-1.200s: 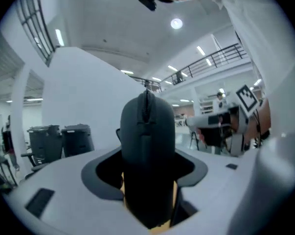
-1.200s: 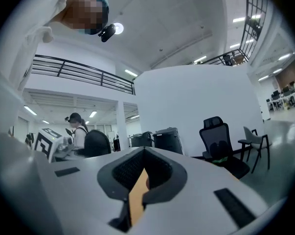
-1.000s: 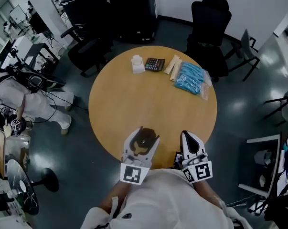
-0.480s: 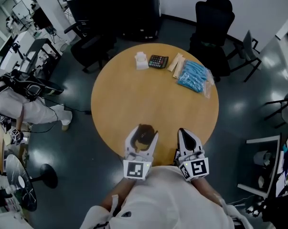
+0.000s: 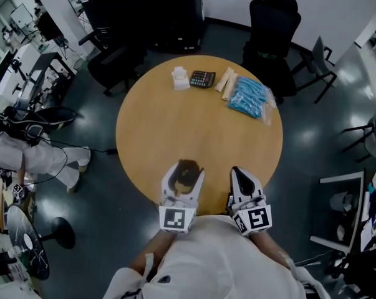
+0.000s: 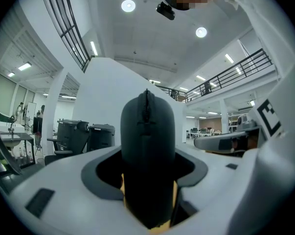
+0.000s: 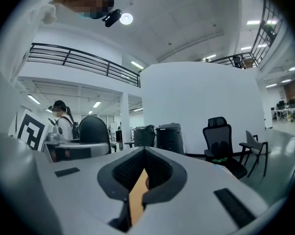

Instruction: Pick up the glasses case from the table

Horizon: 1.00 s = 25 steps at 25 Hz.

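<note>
The glasses case (image 5: 188,174), dark and rounded with a zipper along its edge, sits between the jaws of my left gripper (image 5: 187,169) at the near edge of the round wooden table (image 5: 175,117). In the left gripper view the glasses case (image 6: 147,131) stands on edge and fills the gap of the left gripper (image 6: 147,153), which is shut on it. My right gripper (image 5: 238,172) rests just to the right, near the table's front edge. In its own view the right gripper (image 7: 143,154) has its tips together with nothing between them.
At the table's far side lie a white object (image 5: 179,78), a calculator (image 5: 202,78), beige sticks (image 5: 226,81) and a blue packet (image 5: 249,98). Black office chairs (image 5: 272,30) ring the table. A person (image 5: 25,157) stands at the far left.
My left gripper has shifted slightly with the case still in its jaws. The right gripper has kept still. The person at the left has moved.
</note>
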Each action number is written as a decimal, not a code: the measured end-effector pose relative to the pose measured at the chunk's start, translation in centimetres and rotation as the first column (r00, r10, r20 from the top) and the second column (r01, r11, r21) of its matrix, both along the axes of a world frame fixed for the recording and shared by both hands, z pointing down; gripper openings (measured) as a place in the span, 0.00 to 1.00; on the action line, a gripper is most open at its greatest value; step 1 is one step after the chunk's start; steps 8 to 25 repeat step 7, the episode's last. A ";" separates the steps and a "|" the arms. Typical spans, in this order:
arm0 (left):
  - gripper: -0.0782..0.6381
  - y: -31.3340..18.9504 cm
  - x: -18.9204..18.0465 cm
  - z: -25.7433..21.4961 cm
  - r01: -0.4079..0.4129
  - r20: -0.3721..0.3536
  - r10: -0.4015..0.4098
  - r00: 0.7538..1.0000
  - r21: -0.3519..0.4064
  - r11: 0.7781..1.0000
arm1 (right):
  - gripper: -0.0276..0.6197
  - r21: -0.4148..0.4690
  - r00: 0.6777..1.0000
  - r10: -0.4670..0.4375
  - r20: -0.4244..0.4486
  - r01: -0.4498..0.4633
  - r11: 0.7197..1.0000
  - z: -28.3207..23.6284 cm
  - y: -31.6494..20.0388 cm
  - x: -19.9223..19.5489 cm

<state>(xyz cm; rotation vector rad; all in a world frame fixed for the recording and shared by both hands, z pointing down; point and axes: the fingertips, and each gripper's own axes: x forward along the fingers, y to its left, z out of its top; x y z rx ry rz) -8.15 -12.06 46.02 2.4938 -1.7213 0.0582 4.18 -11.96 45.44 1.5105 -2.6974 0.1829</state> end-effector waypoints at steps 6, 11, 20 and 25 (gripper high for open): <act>0.48 0.4 -0.4 1.1 -0.004 0.005 0.004 1.000 0.009 1.000 | 0.06 0.004 1.000 -0.012 0.004 0.012 1.000 0.0 0.3 -0.3; 0.48 0.5 -0.5 1.4 -0.005 0.009 0.005 1.000 0.016 1.000 | 0.06 0.004 1.000 -0.013 0.003 0.013 1.000 0.0 0.3 -0.4; 0.48 0.5 -0.5 1.4 -0.005 0.009 0.005 1.000 0.016 1.000 | 0.06 0.004 1.000 -0.013 0.003 0.013 1.000 0.0 0.3 -0.4; 0.48 0.5 -0.5 1.4 -0.005 0.009 0.005 1.000 0.016 1.000 | 0.06 0.004 1.000 -0.013 0.003 0.013 1.000 0.0 0.3 -0.4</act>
